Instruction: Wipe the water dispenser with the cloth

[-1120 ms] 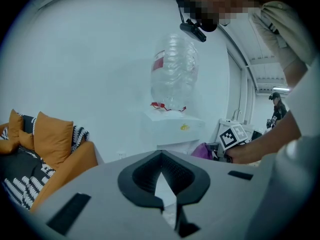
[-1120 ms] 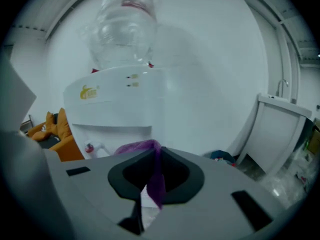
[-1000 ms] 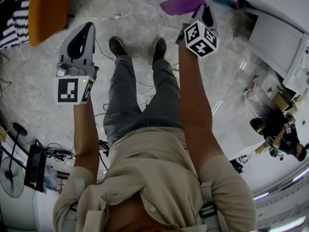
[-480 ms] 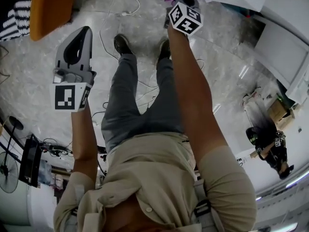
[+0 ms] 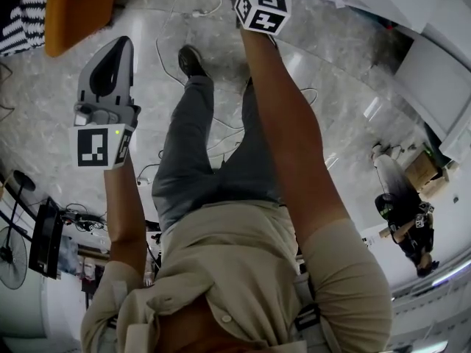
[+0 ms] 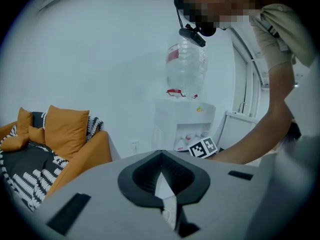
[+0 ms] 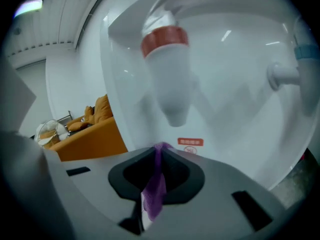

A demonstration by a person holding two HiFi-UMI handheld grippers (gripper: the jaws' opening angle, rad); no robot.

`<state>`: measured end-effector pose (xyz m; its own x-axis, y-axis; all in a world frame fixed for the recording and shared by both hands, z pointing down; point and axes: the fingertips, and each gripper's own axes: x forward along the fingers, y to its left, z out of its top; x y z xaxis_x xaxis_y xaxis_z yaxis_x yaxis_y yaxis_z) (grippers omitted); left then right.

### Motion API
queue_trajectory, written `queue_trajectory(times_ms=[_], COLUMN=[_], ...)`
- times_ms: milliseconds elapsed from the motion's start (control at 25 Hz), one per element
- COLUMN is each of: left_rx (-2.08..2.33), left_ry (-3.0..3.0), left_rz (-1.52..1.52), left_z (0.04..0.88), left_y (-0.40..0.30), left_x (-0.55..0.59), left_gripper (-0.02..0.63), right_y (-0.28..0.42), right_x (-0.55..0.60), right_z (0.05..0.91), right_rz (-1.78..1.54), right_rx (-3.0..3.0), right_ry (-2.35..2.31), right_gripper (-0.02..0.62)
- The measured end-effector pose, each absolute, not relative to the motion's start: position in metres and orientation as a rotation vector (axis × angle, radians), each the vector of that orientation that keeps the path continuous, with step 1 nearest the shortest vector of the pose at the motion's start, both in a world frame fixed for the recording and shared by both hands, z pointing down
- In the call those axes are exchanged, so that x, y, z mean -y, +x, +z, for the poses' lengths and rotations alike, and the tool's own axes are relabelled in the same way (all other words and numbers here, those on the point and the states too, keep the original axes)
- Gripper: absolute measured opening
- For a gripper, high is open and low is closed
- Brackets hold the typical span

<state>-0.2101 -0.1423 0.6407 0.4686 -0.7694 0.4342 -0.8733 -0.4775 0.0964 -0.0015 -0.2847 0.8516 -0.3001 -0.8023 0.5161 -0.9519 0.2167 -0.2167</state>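
Near the water dispenser (image 7: 225, 74), most of the cloth (image 7: 153, 198) hides inside the right gripper (image 7: 159, 150), one purple strip showing; the dispenser's red label (image 7: 190, 142) is too small to read.

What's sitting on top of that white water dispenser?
A clear water bottle stands neck down on the water dispenser. The person's headgear covers part of its upper end.

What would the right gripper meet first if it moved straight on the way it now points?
Probably the water dispenser, whose white wall looks close ahead; the purple cloth pinched in the right gripper would likely touch it first.
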Motion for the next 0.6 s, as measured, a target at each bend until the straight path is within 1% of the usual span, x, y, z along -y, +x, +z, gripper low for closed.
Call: queue_trajectory(times_ms=[200, 440, 520, 600], left_rx=[1.326, 1.36, 1.353, 1.345], left_ry=[2.464, 2.461, 2.471, 2.466], left_rz=[0.555, 0.492, 0.515, 0.55], left_z=[0.651, 0.631, 0.636, 0.641], left_y=[-0.196, -0.171, -0.167, -0.166], left_x=[0.138, 0.154, 0.154, 0.152], left_gripper=[0.017, 0.017, 0.017, 0.017], right_y=[0.055, 0.171, 0.189, 0.189], right_x=[0.28, 0.259, 0.256, 0.255], right_z=[0.858, 0.859, 0.859, 0.857], right_rz=[0.716, 0.737, 0.711, 0.675], right_rx=[2.097, 1.838, 1.826, 1.848], right_ry=[1.741, 1.961, 1.949, 1.897], right_gripper=[0.04, 0.041, 0.04, 0.041])
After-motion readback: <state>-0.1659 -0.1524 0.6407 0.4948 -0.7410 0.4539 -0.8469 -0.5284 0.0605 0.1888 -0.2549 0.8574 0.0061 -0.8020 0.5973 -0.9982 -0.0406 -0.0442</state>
